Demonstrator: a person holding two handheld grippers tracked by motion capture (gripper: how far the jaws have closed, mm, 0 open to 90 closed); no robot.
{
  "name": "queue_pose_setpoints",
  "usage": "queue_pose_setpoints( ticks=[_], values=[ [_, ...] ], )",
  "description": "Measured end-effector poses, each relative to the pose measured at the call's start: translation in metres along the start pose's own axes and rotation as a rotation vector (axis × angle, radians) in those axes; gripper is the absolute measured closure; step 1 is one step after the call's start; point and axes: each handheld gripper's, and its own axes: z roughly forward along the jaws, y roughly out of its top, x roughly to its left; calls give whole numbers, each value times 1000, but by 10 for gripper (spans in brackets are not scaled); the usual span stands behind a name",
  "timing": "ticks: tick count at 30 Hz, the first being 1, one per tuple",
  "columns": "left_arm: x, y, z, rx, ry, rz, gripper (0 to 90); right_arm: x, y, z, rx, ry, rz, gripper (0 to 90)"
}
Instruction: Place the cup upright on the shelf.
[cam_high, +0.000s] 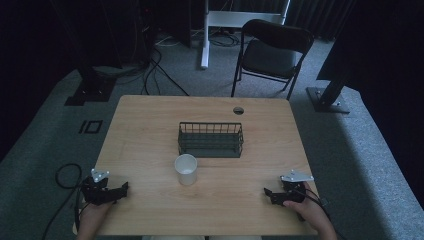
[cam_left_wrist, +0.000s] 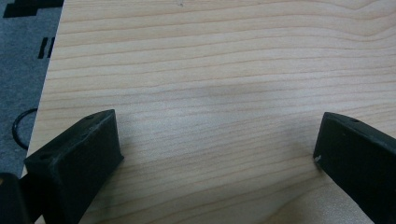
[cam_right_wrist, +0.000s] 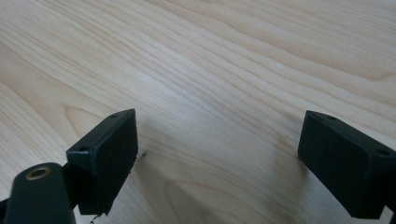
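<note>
A light wooden table (cam_high: 150, 125) carries two things near its middle: a dark wire basket (cam_high: 210, 139), set lengthwise across the table, and a white cup (cam_high: 186, 169) standing upright just in front of the basket's left end, close to it; whether they touch cannot be told. A small round hole (cam_high: 238, 110) sits in the tabletop beyond the basket, toward the far edge. Past the table stand a black folding chair (cam_high: 272, 50), a white stand leg (cam_high: 205, 35) and dark cables (cam_high: 155, 70) on grey carpet.

The left gripper (cam_high: 124, 189) rests low over the near left corner of the table, held by the person's left hand (cam_high: 92, 216), its fingers pointing inward toward the table's centre. The cup lies ahead of those fingers and a little farther up the table, well apart from them, with bare wood between. In the left gripper view the jaws stand wide apart with nothing between them but wood grain, and the table's left edge with carpet and a loop of cable (cam_left_wrist: 21, 130) lies beside the left finger (cam_left_wrist: 79, 154).

The right gripper (cam_high: 267, 192) rests near the near right corner, the right hand (cam_high: 310, 207) wrapped around it, fingers pointing inward toward the other gripper. The cup and basket lie ahead of its fingers and up the table, well apart. In the right gripper view the jaws are likewise spread wide over bare wood, holding nothing, one finger (cam_right_wrist: 105, 158) low at the left.

Nothing stands between either pair of fingers and the cup.
</note>
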Motion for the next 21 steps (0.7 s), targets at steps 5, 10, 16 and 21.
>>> queue_pose_setpoints(
  ticks=[5,10,16,21],
  values=[
    [0,0,0,0,0,0,8,4,4,2,-21,33,0,119],
    [0,0,0,0,0,0,8,7,9,3,-29,43,-11,119],
    [0,0,0,0,0,0,8,15,19,3,-50,61,-45,119],
    [0,0,0,0,0,0,7,21,25,5,-58,70,-73,119]
  ],
)
